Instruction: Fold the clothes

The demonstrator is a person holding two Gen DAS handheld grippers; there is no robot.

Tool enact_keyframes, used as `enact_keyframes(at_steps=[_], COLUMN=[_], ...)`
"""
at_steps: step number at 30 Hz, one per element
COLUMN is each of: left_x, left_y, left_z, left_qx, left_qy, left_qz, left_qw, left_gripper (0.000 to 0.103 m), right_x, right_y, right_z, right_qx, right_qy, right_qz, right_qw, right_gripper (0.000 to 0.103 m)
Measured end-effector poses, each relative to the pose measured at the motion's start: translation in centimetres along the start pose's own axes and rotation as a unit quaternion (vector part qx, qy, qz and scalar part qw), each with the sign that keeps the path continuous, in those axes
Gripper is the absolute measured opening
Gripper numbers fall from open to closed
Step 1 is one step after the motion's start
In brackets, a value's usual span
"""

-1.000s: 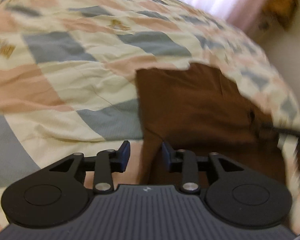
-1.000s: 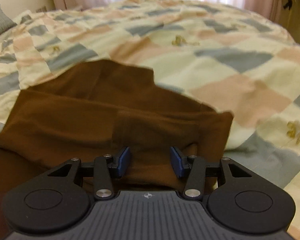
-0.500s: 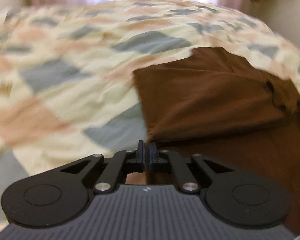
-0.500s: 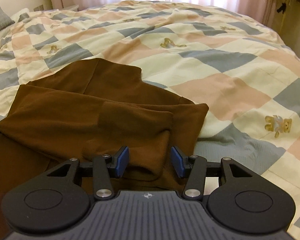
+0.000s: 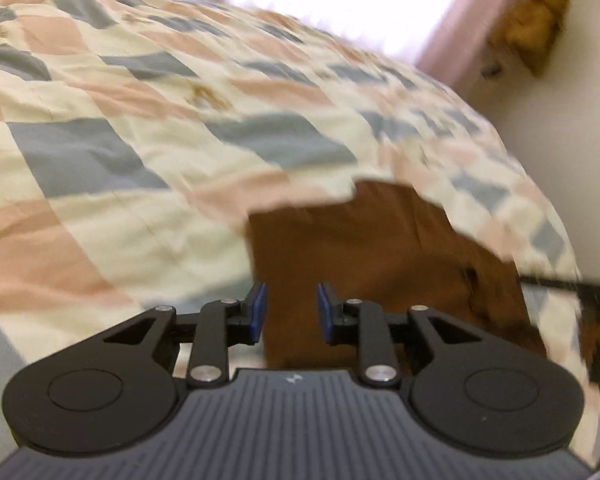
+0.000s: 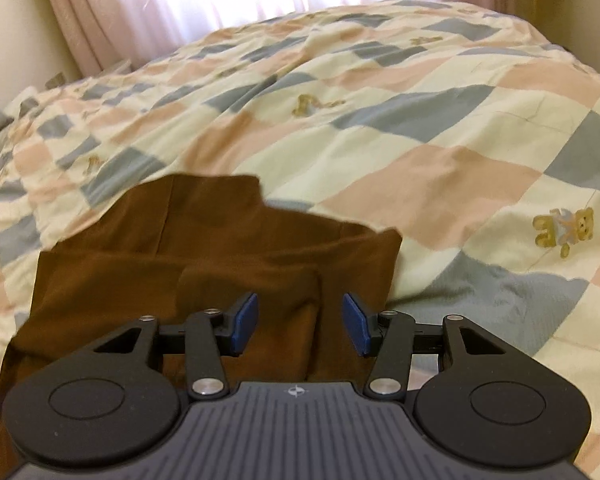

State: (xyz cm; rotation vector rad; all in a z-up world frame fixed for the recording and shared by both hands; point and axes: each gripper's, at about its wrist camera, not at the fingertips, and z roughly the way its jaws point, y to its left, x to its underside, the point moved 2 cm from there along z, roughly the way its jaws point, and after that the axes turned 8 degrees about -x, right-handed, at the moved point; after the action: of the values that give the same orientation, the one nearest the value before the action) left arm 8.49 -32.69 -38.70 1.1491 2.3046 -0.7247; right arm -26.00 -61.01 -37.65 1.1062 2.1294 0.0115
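Brown garment is partly folded on the bed, more folds probably left. Left tool has just been opening, nothing pinched; right tool gapes empty at 6 o'clock.

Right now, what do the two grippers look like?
The left gripper and right gripper look alike: black linkage arms with silver screws, two round black discs, and a grey ribbed body with a small white emblem. The finger pads are blue. No cables, hands or sleeves show.

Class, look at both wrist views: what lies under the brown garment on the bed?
The brown garment lies on a checked quilt of cream, pink and grey squares with teddy bears. The quilt shows all around it; whatever lies directly beneath the cloth is covered.
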Motion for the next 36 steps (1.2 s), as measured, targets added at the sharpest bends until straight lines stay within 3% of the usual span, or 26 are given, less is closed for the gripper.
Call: enact_keyframes(at_steps=[4, 7, 9, 10, 11, 12, 14, 17, 20, 22, 25, 28, 32, 36], left_x=[-1.3, -1.5, -1.2, -1.1, -0.9, -0.8, -0.5, -0.3, -0.3, -0.1, 0.4, 0.8, 1.1, 1.0], left_y=[-1.8, -3.7, -4.6, -5.1, -5.6, -6.0, -6.5, -7.3, -10.0, -12.9, -16.8, -18.2, -16.9, -14.3], left_z=[3.4, 5.4, 6.1, 6.3, 6.4, 6.5, 6.5, 6.6, 7.1, 7.8, 9.0, 9.5, 9.4, 8.6], left_qx=[0.009, 0.021, 0.035, 0.04, 0.043, 0.046, 0.054, 0.072, 0.125, 0.167, 0.206, 0.217, 0.196, 0.163], left_qy=[0.002, 0.011, 0.017, 0.021, 0.024, 0.026, 0.03, 0.037, 0.047, 0.054, 0.062, 0.062, 0.072, 0.076], left_qz=[-0.025, -0.033, -0.03, -0.025, -0.018, -0.011, -0.003, -0.003, 0.004, 0.021, 0.039, 0.033, 0.017, 0.019], left_qw=[0.9996, 0.9992, 0.9988, 0.9987, 0.9986, 0.9985, 0.9981, 0.9967, 0.9911, 0.9843, 0.9758, 0.9737, 0.9777, 0.9836], left_gripper=[0.022, 0.022, 0.022, 0.022, 0.022, 0.022, 0.022, 0.022, 0.022, 0.022, 0.022, 0.022, 0.022, 0.022], right_x=[0.3, 1.9, 3.3, 4.0, 4.7, 5.0, 4.5, 2.8, 1.1, 0.4, 0.2, 0.7, 2.7, 4.4], right_y=[3.4, 6.8, 8.7, 9.2, 9.7, 9.7, 8.5, 6.3, 4.0, 2.6, 0.2, 0.2, 2.8, 4.8], right_z=[0.6, 2.2, 3.5, 4.2, 4.8, 5.0, 3.7, -0.1, -4.2, -5.6, -5.2, -4.1, -1.1, 1.9], right_qx=[-0.024, -0.035, -0.017, 0.006, 0.03, 0.043, 0.047, 0.098, 0.118, 0.124, 0.129, 0.127, 0.115, 0.088], right_qy=[0.007, 0.026, 0.041, 0.047, 0.053, 0.051, 0.016, -0.056, -0.117, -0.132, -0.119, -0.096, -0.051, -0.008], right_qz=[-0.032, -0.071, -0.112, -0.139, -0.165, -0.174, -0.136, -0.095, -0.039, -0.019, 0.005, -0.027, -0.123, -0.162], right_qw=[0.999, 0.996, 0.993, 0.989, 0.984, 0.983, 0.989, 0.989, 0.985, 0.983, 0.984, 0.987, 0.984, 0.983], right_gripper=[0.05, 0.061, 0.063, 0.057, 0.026, 0.006, 0.006, 0.006, 0.006, 0.007, 0.007, 0.009, 0.012, 0.015])
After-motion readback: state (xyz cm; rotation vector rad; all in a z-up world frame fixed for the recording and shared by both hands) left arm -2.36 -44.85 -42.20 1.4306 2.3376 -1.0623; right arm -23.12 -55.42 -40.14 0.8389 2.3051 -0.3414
